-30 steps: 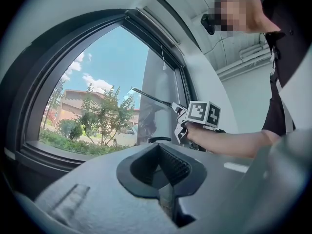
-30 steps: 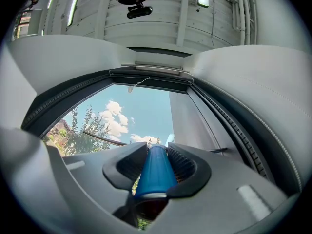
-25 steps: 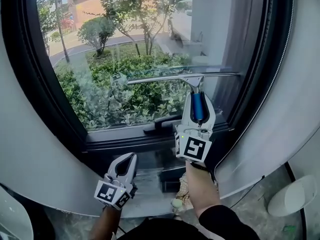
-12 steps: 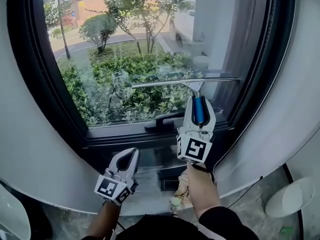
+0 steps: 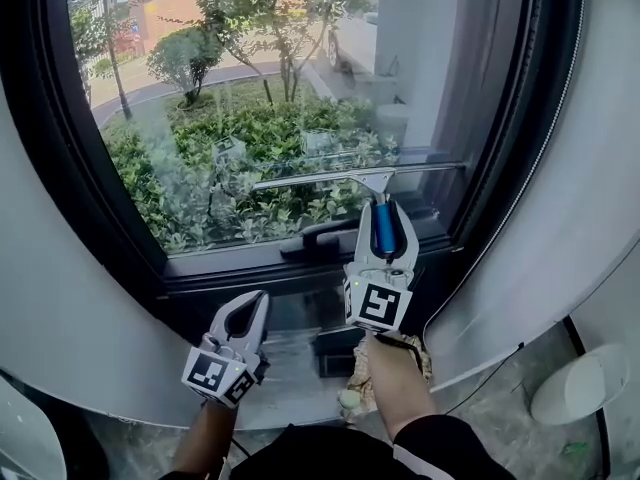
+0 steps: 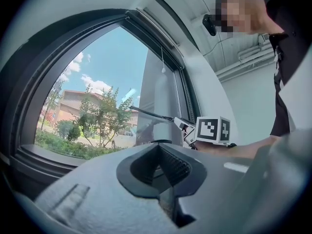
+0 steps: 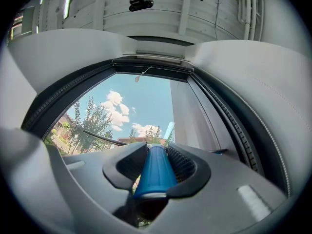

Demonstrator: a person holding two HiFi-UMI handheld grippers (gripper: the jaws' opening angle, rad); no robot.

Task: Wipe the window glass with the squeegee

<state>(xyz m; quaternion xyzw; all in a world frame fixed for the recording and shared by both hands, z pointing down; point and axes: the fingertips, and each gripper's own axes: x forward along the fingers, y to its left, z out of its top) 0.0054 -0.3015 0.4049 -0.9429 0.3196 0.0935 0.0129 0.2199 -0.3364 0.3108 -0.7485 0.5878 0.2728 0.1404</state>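
**Window bay: squeegee low on the glass**

Grey curved walls [image 5: 60, 298] wrap a dark frame [image 5: 100, 198]. The glass [image 5: 230, 98] shows shrubs, trees and a road outside, and looks hazy over its lower left.

Your right gripper [image 5: 384, 213] has its fingers [image 7: 187, 167] clamped on the blue handle [image 5: 384, 230] of the squeegee [image 5: 330, 180]. The handle points down toward you, so the blade lies level across the lower pane, just above the latch [image 5: 320, 236].

Judgement: that hold sets the whole edge flat for a downward pull, and little glass remains below it.

Your left gripper [image 5: 250, 308] hangs low by the sill [image 5: 290, 368], fingers [image 6: 141, 165] closed on nothing, clear of the stroke.
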